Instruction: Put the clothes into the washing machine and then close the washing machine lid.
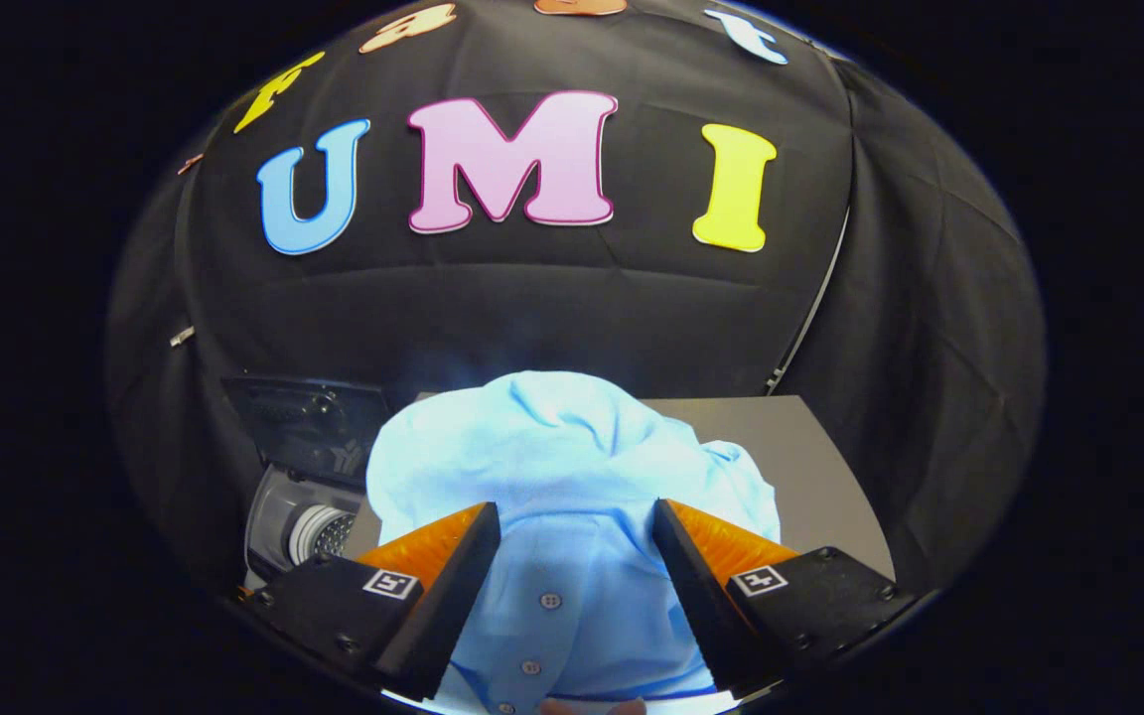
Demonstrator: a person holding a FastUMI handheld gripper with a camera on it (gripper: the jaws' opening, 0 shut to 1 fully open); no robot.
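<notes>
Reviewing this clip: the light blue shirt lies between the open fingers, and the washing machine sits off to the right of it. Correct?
Not quite. In the gripper view the washing machine sits left of the shirt, not right. The hand-held gripper is open, with the shirt between its fingers.

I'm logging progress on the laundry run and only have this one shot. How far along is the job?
Nothing looks finished yet. The crumpled light-blue buttoned shirt still lies on the grey tabletop. In hand: the gripper is open, its fingers spread on either side of the shirt's button strip, not pressing it. Left: grasp the shirt, carry it to the grey washing machine, whose dark lid stands raised, then close it.
</notes>
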